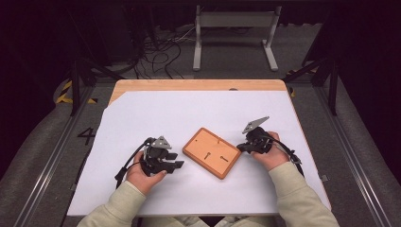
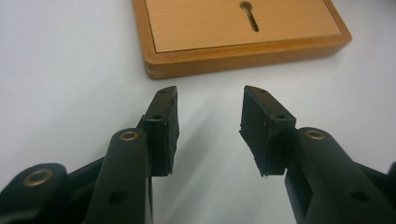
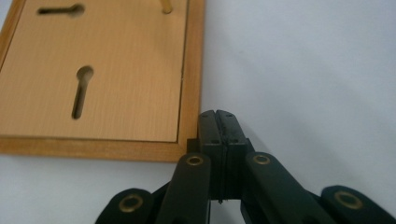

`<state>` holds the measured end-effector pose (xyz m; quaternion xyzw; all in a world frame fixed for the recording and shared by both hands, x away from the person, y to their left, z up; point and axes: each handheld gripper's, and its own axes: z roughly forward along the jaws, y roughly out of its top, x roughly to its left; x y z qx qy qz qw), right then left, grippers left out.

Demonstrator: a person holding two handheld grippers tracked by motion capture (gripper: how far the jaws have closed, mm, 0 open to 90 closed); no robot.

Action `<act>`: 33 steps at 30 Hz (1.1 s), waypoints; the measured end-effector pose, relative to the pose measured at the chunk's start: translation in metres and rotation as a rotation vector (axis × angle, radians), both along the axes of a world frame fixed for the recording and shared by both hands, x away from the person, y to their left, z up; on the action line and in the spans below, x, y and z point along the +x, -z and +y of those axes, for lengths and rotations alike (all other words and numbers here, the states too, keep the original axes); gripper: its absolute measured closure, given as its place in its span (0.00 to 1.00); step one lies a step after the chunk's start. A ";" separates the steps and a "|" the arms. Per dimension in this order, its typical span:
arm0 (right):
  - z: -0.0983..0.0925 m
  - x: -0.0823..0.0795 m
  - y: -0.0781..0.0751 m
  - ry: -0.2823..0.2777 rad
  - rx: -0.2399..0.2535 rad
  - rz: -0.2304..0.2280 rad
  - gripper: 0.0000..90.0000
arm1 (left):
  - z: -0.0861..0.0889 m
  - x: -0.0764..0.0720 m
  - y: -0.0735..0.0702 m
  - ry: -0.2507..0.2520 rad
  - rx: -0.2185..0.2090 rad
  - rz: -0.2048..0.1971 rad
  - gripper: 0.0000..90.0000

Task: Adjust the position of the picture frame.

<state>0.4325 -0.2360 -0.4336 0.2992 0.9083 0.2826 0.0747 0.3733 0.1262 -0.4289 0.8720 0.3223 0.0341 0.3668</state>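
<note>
A flat wooden board [image 1: 212,152] lies near the middle of the white sheet [image 1: 142,113] that covers the counter [image 1: 198,85], turned at an angle so one corner points toward the person. It has a darker raised frame around a paler inset panel, and keyhole-shaped slots [image 3: 81,91] are cut into that panel.

The left gripper [image 1: 176,161] sits just beside the board's left end, held low over the sheet in the person's left hand [image 1: 142,175]. In the left gripper view its jaws stand wide apart with nothing between them, their tips near the board's edge [image 2: 243,53] but not touching it.

The right gripper [image 1: 240,148] is at the board's right end, in the right hand [image 1: 272,156]. In the right gripper view its jaws are pressed together, pad against pad, holding nothing; the tips [image 3: 217,122] rest right at the outer side of the frame by a corner, and I cannot tell whether they actually touch the wood.

Both pale sleeves [image 1: 298,198] come in from the near edge. Beyond the counter, cables [image 1: 161,52] lie on the floor beside a white metal stand [image 1: 234,28].
</note>
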 end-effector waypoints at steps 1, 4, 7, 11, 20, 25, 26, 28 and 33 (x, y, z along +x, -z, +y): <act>0.003 -0.003 -0.001 -0.014 -0.005 0.005 1.00 | 0.002 0.000 0.000 -0.006 -0.003 0.004 0.64; 0.008 -0.009 -0.001 -0.037 -0.016 0.012 1.00 | 0.006 0.001 -0.001 -0.021 -0.002 0.009 0.66; 0.020 -0.020 -0.002 -0.098 -0.040 0.014 1.00 | 0.014 0.004 -0.001 -0.051 -0.012 0.019 0.72; 0.031 -0.027 -0.002 -0.130 -0.051 0.021 1.00 | 0.019 0.009 0.000 -0.105 -0.020 0.041 0.84; 0.066 -0.047 0.000 -0.233 -0.084 0.015 1.00 | 0.027 0.017 0.002 -0.181 -0.013 0.048 0.96; 0.083 -0.054 0.001 -0.263 -0.094 -0.009 1.00 | 0.029 0.030 0.002 -0.253 -0.053 0.025 0.99; 0.091 -0.058 0.001 -0.276 -0.094 -0.023 1.00 | 0.030 0.036 0.003 -0.289 -0.067 0.023 1.00; 0.093 -0.059 0.002 -0.285 -0.093 -0.029 1.00 | 0.030 0.039 0.004 -0.302 -0.063 0.028 1.00; 0.083 -0.054 0.000 -0.225 -0.095 -0.042 1.00 | 0.030 0.054 0.013 -0.341 -0.074 0.088 1.00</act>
